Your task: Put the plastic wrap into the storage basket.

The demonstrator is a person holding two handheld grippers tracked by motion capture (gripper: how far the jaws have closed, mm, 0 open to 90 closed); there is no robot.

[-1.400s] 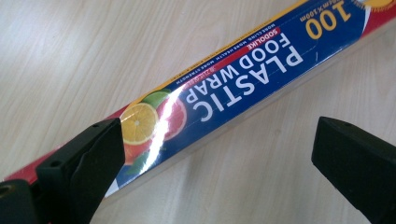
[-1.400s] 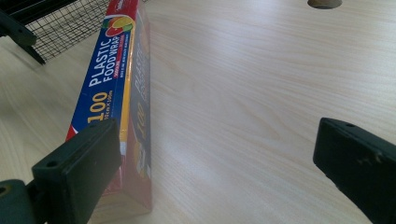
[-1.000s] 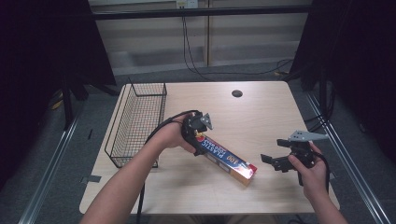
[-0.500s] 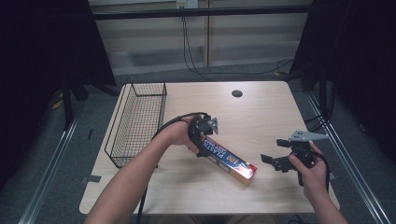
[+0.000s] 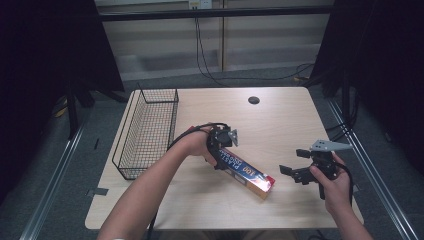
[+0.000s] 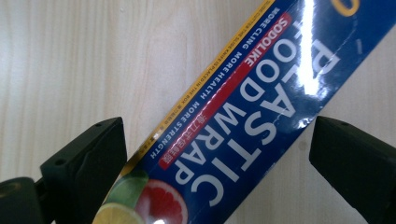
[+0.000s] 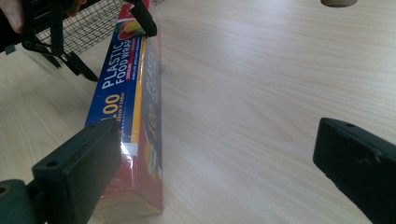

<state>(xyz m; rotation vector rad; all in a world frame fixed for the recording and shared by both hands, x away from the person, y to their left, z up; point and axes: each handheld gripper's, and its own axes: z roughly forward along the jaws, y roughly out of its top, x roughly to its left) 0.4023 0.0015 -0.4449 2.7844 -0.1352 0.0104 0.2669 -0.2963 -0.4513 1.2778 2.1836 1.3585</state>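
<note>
A long blue and red box of plastic food wrap (image 5: 248, 173) lies flat and slantwise on the wooden table (image 5: 280, 125). My left gripper (image 5: 219, 155) points down over the box's upper-left end. In the left gripper view the left gripper (image 6: 217, 135) is open, its jaws astride the box (image 6: 243, 107) with a gap on each side. My right gripper (image 5: 289, 172) is held open just right of the box's red end. In the right gripper view the box (image 7: 135, 93) runs away from the left jaw, and the left gripper (image 7: 112, 42) straddles its far end.
A black wire basket (image 5: 150, 127) stands along the table's left side, also seen as the basket (image 7: 91, 23) behind the box. A round cable hole (image 5: 254, 100) is in the table's far middle. Bare wood lies right of the box.
My left gripper has shifted a little right and down over the box's upper end. The box and the right gripper have stayed put.
</note>
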